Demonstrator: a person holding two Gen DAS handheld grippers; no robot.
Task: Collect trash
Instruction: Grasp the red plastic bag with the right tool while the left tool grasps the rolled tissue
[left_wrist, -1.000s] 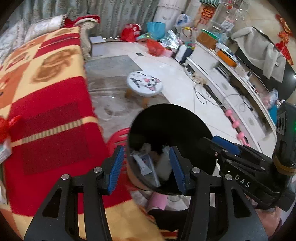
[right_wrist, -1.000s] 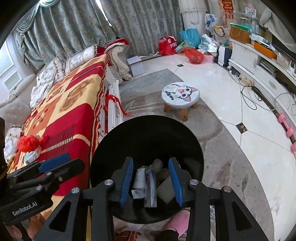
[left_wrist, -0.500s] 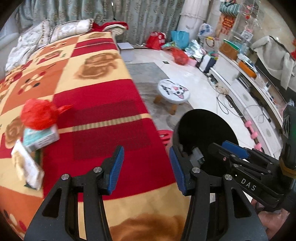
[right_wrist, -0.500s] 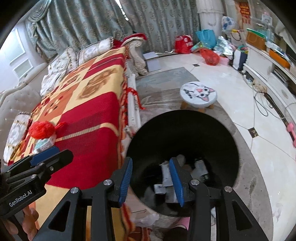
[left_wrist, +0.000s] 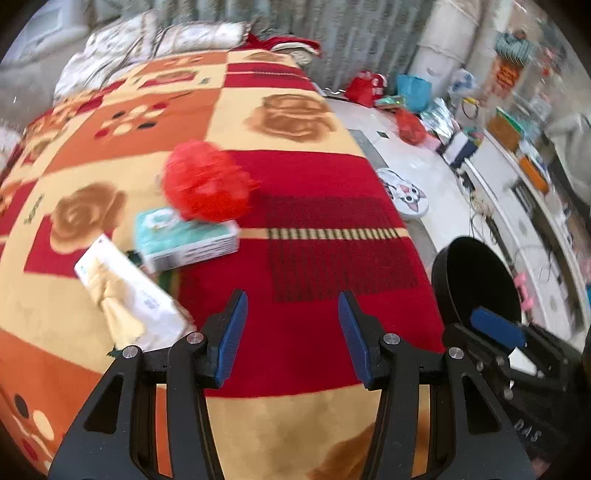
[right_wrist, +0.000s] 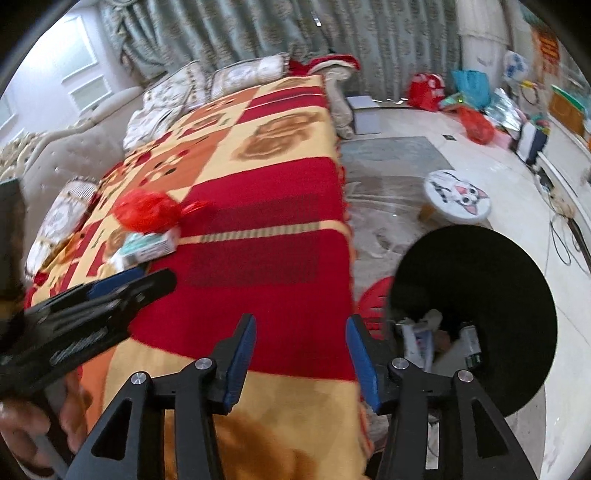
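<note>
Just above the near edge of the bed, the left claw (left_wrist: 291, 332) hangs with its jaws spread and nothing between them. The right claw (right_wrist: 301, 354) is beside it, also empty; its jaws have just been opening and now stand apart over the red and yellow blanket (left_wrist: 332, 258).

The step in hand looks like the reach for the next pieces of rubbish. Down to the right, on the floor against the bed, the black bin (right_wrist: 480, 295) already holds several wrappers and small cartons.

What remains lies a little further up the blanket, on the left: a crumpled cream paper packet (left_wrist: 125, 295) nearest, then a teal and white box (left_wrist: 184, 240), with a red bag (left_wrist: 207, 184) resting on the box's far end. The next move probably calls for carrying a claw forward and left, lowering it over the packet and closing on it without snagging the blanket.

Beyond, patterned pillows (right_wrist: 236, 77) lie at the head of the bed before grey-green curtains (right_wrist: 258, 29). On the pale tiled floor stand a cat-face stool (right_wrist: 458, 199) and, further off, a clutter of bags.
</note>
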